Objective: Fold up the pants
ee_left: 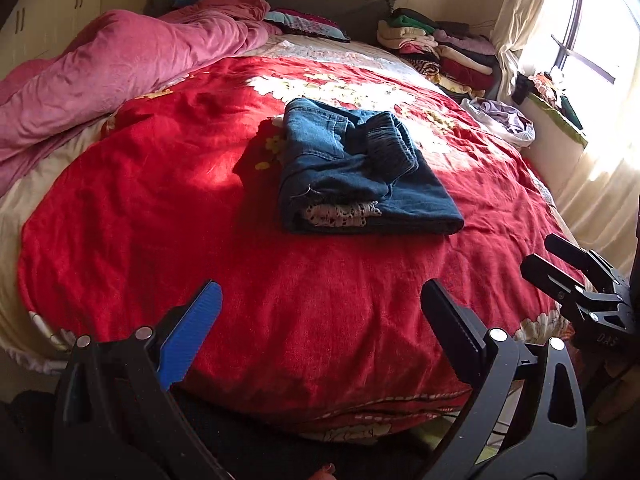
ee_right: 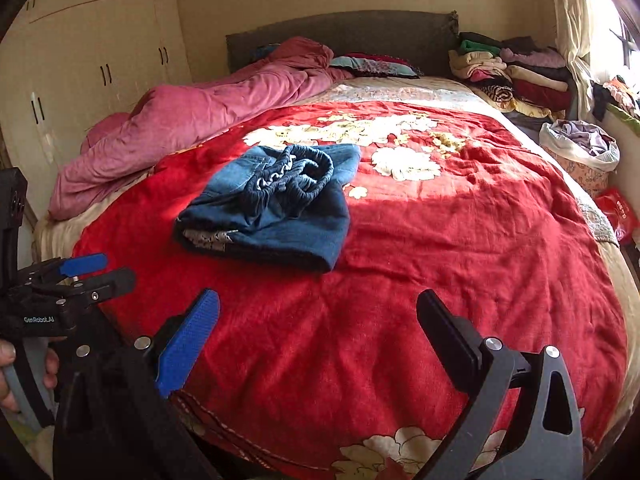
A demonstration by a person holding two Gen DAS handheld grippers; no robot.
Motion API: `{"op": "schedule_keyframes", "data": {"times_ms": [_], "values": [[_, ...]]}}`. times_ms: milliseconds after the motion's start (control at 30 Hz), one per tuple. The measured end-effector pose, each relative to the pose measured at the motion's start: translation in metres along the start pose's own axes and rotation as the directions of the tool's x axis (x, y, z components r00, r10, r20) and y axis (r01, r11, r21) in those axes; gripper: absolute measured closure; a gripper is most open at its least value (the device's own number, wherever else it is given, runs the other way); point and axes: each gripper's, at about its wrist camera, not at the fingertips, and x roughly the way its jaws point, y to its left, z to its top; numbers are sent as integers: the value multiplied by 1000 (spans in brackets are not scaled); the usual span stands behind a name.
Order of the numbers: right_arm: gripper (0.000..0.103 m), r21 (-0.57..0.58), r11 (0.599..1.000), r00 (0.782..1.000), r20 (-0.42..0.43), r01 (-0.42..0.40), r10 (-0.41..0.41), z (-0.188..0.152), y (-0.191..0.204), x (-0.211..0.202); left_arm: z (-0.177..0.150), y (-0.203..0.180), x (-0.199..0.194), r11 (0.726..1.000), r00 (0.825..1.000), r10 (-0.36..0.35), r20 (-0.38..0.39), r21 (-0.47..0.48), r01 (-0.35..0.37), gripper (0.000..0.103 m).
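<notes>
Your left gripper (ee_left: pixel 320 316) and right gripper (ee_right: pixel 318 326) both hang near the foot of the bed, fingers spread wide, holding nothing. The jeans (ee_left: pixel 360 176) lie well ahead on the red floral bedspread (ee_left: pixel 160 200), already folded into a compact bundle, elastic waistband (ee_right: pixel 296 180) bunched on top. Folding looks essentially done; next, flatten that waistband if needed. The bundle's underside and inner layers are hidden.

A: Place? 
B: Home bedroom. Bed with red floral blanket (ee_right: pixel 460 240) straight ahead of the fingers, pink duvet (ee_right: pixel 192 124) far left.
A: More?
B: Wardrobe (ee_right: pixel 92 60) left, folded clothes stack (ee_right: pixel 516 72) and curtained window (ee_left: pixel 592 40) far right.
</notes>
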Motion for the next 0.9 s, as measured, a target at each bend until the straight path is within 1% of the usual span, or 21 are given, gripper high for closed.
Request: {"op": "schedule_keyframes", "data": {"times_ms": [100,267,900], "values": [[5,2,1000,1000,-6,18,-18,-4,-1,3,-2,4,2,1000,1000,2,-7,-12,-2,10],[4,9,1000,1000,-9,21,-21,-5,0,8,-4,7,6,1000,1000,14,-17,-19,-14,10],[4,1,1000,1000,-18,7,-7,-5,5,11,-4,10,5,999,1000,28,-12,-20,-28,10]]}}
